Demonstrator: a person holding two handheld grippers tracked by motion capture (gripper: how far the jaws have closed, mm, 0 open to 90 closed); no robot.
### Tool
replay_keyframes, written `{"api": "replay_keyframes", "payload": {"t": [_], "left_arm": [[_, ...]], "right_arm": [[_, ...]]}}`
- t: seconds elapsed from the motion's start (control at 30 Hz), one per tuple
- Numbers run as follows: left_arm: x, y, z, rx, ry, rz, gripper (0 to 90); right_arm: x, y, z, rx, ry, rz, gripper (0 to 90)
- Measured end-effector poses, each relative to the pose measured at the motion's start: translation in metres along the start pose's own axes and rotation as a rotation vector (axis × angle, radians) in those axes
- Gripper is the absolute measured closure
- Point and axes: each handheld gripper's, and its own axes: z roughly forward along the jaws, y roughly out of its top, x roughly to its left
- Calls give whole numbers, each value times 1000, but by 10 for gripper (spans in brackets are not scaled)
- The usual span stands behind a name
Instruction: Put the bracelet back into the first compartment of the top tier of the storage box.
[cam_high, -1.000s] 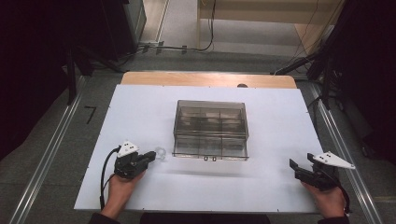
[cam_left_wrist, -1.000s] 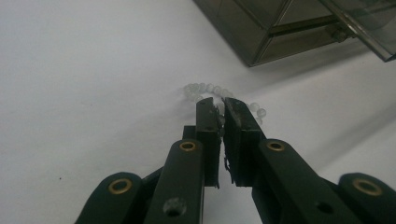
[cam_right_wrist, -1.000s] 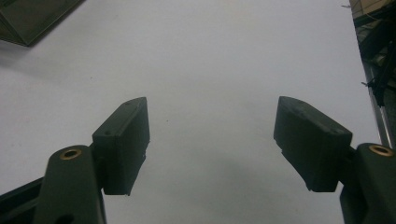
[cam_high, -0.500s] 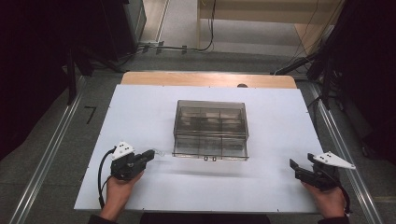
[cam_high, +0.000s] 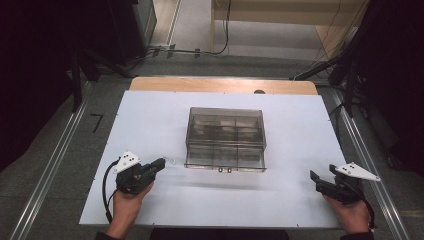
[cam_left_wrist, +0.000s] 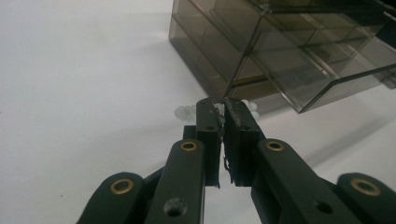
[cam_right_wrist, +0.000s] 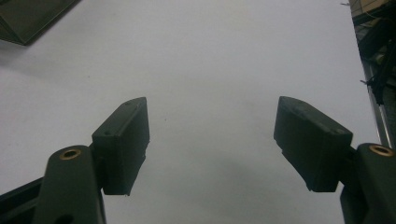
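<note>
The landmark is the smoky clear organizer box (cam_high: 225, 138), which stands approx. in the middle of the white table (cam_high: 150, 120). The left gripper (cam_high: 161, 163) is just beside the box's front left corner, on the person's side, and it points toward that corner. Its jaws are pressed together on a small string of pale clear beads (cam_left_wrist: 186, 112) (it looks like a bracelet, but the details are too small to tell). In the left gripper view the beads stick out on both sides of the tips (cam_left_wrist: 223, 106), w/ the box's corner right behind them. The right gripper (cam_high: 314, 176) is well apart from the box, to its front right, near the table's edge. Its jaws stand wide open w/ nothing between them, only bare table under them.
</note>
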Motion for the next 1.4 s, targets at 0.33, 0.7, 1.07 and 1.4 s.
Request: {"api": "replay_keyframes", "payload": {"t": [0.33, 0.7, 1.07, 1.4], "left_arm": [[-8, 5, -5, -41, -7, 3, 858], [-13, 9, -8, -67, -18, 3, 858], [-20, 15, -9, -97, -23, 10, 858], [-28, 20, -8, -117, -27, 35, 858]], "right_arm": [[0, 0, 1, 2, 1, -2, 255], [0, 0, 2, 10, 4, -5, 255], [0, 0, 2, 16, 3, -4, 255], [0, 0, 3, 16, 4, -4, 254]]}}
